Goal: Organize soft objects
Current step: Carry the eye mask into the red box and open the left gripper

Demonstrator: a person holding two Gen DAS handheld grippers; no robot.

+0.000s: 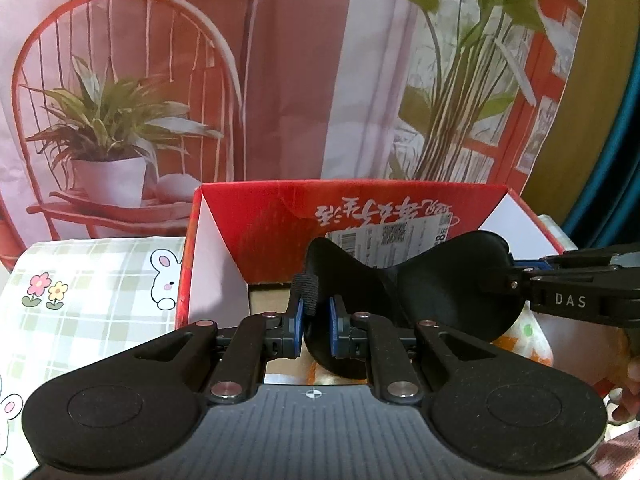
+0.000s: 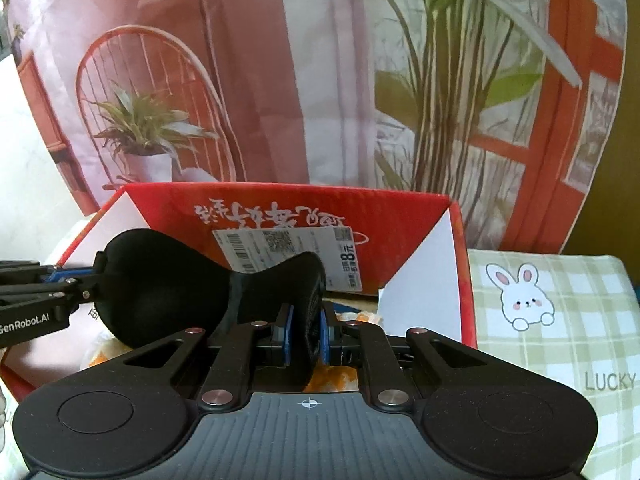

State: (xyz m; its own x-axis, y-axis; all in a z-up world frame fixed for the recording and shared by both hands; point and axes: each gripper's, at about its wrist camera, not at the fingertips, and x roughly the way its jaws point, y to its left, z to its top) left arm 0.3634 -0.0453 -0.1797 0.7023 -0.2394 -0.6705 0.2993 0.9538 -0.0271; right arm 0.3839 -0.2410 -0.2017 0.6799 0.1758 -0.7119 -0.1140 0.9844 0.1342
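Both tools grasp one black eye mask (image 1: 432, 280): the left hand-held gripper (image 1: 316, 322) pinches its left end, the right hand-held gripper (image 2: 306, 330) its right end, over the open red box (image 1: 360, 208).

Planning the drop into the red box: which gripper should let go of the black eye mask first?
Either, marginally the left. Both the left gripper and the right gripper pinch ends of the black eye mask over the red box.

Black eye mask (image 1: 420, 280), red box (image 1: 280, 208), green-checked bunny cloth (image 2: 560, 320)
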